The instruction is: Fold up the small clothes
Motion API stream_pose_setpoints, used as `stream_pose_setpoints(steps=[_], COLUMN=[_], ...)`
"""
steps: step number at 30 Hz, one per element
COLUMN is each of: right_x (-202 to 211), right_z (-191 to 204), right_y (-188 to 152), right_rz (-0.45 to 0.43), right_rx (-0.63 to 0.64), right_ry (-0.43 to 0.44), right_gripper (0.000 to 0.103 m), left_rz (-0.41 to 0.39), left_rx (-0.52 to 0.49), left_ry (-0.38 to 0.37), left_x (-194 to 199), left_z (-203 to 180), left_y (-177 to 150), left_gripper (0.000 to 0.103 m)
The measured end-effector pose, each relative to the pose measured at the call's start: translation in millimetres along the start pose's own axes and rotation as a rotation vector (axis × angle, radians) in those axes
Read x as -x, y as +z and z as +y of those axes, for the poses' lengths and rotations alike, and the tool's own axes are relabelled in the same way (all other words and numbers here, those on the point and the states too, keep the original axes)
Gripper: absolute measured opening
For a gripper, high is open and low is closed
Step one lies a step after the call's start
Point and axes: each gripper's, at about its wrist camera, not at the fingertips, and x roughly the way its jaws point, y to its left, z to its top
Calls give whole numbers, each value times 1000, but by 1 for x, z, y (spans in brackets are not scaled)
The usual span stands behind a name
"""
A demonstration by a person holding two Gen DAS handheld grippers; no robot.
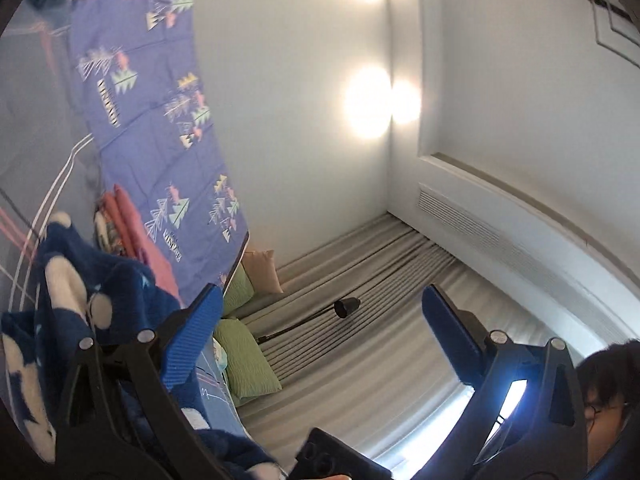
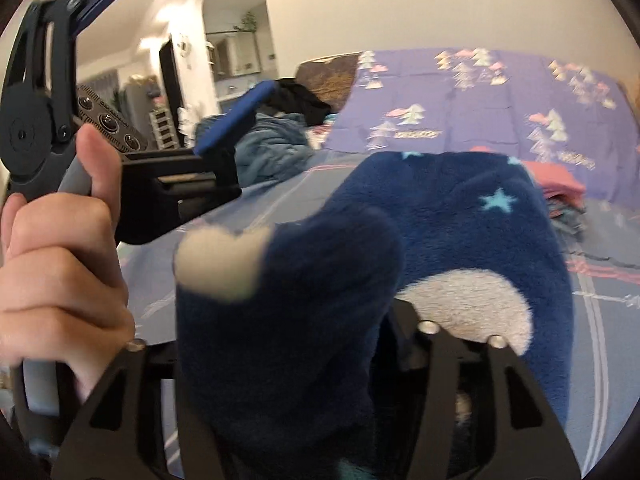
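Overhead, left gripper [image 1: 320,332] agape, empty, in open air; right gripper's grasp hidden under navy fleece [image 2: 460,216].

A bed covered with a pale lilac sheet with pink and white lines [image 2: 224,240] carries everything. On it lie a rumpled blue knitted blanket [image 2: 272,148], a dark garment [image 2: 300,98] behind it, a folded stack of pink and patterned clothes [image 2: 560,190], and a purple pillow printed with pastel triangle trees [image 2: 480,96] standing at the far edge.
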Motion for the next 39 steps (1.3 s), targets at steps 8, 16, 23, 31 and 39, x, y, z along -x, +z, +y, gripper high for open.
stream_pose_setpoints(steps=[8, 16, 23, 31, 39], right_x=[46, 99, 11, 2, 32], right_z=[-49, -118, -132, -153, -156], right_y=[6, 35, 52, 6, 20], right_rz=[4, -254, -79, -122, -240], right_rx=[-379, -651, -740, -802, -730], right_ry=[602, 342, 116, 206, 84], right_gripper=[43, 15, 18, 15, 32], left_rz=[61, 232, 286, 254, 265], left_rx=[-145, -329, -423, -253, -406], left_ry=[134, 337, 583, 733, 865], left_x=[4, -83, -157, -111, -117], left_z=[-69, -102, -42, 88, 74], left_y=[21, -14, -44, -53, -69], left_gripper=[101, 93, 93, 84, 84])
